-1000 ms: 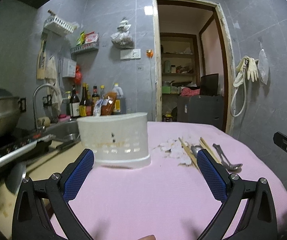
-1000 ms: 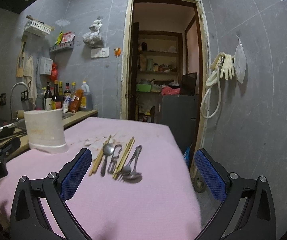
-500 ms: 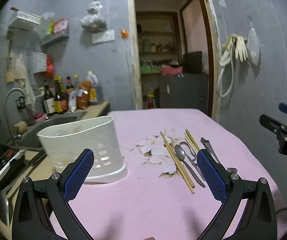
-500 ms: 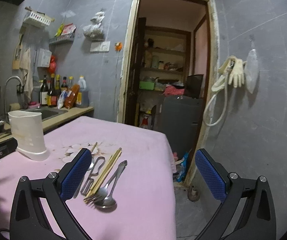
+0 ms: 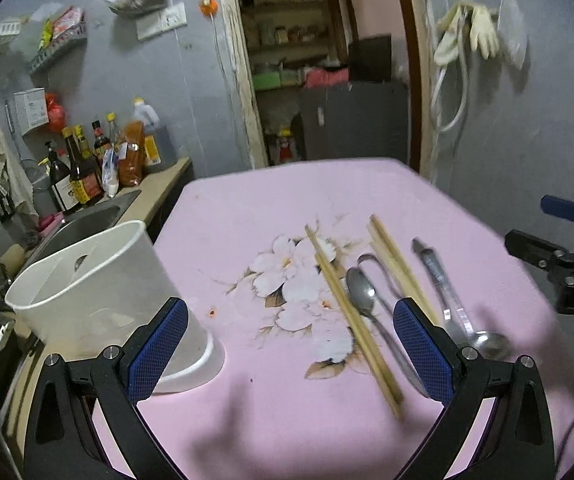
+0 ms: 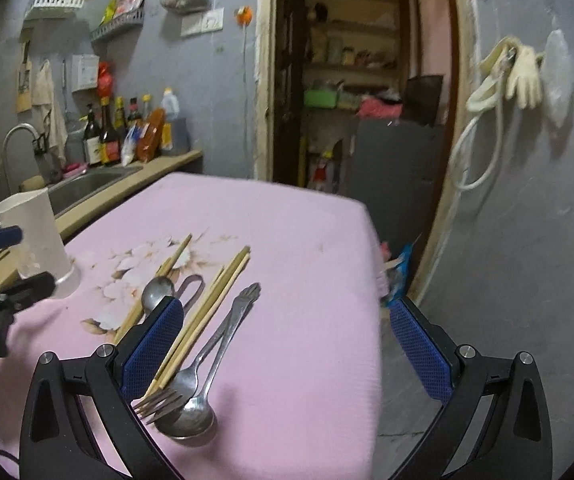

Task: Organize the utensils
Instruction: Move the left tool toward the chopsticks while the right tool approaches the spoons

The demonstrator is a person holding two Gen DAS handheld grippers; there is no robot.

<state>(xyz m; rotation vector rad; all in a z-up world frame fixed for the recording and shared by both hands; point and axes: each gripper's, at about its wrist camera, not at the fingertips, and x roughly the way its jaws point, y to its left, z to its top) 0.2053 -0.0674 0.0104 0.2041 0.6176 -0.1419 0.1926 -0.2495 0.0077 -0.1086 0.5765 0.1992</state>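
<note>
My left tool (image 5: 287, 350) hangs with its blue-padded fingers spread wide, gripping nothing. My right tool (image 6: 289, 350) is likewise wide apart and empty, tilted downward.

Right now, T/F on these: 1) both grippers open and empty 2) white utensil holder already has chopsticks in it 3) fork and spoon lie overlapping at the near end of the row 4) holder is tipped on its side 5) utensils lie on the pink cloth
1) True. The left gripper and right gripper both have their jaws spread with nothing between them.
2) False. Both pairs of chopsticks lie on the cloth; nothing sticks out of the white utensil holder.
3) True. The fork overlaps the spoon.
4) False. It stands upright on its base.
5) True. All lie on the pink cloth.
</note>
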